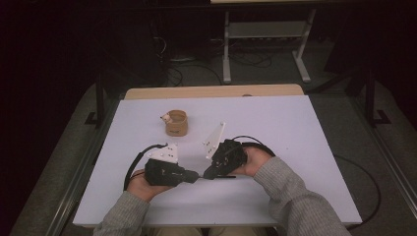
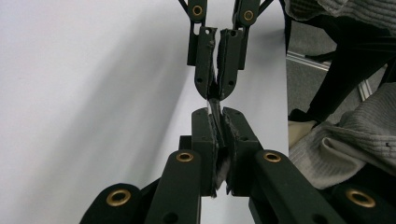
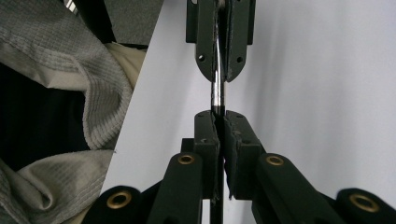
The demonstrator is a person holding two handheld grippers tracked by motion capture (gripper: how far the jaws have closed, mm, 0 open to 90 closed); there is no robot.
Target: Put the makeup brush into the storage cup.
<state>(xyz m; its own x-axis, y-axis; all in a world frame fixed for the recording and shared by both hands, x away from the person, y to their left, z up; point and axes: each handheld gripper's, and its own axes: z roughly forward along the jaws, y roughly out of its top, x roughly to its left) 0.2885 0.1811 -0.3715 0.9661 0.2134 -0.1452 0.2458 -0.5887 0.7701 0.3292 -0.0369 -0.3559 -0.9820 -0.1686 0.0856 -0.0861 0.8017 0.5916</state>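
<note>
A thin shiny metal rod [image 3: 217, 95] spans the small gap between my two grippers, and each is shut on one end of it. In the high view my left gripper [image 1: 195, 174] and right gripper [image 1: 207, 173] meet tip to tip low over the white table [image 1: 295, 147], near its front middle. In the left gripper view my own jaws [image 2: 218, 117] pinch the rod [image 2: 213, 104], with the right gripper [image 2: 217, 88] facing them from above. In the right gripper view my jaws [image 3: 219, 117] hold it below the left gripper [image 3: 219, 74]. How long the rod is stays hidden inside the jaws.
A short brown cup [image 1: 176, 123] stands behind the grippers on the table, with a small pale thing [image 1: 166, 117] at its left rim. A person's grey sleeves [image 1: 295, 201] come in from the front edge. A wooden strip [image 1: 214, 91] runs along the far edge.
</note>
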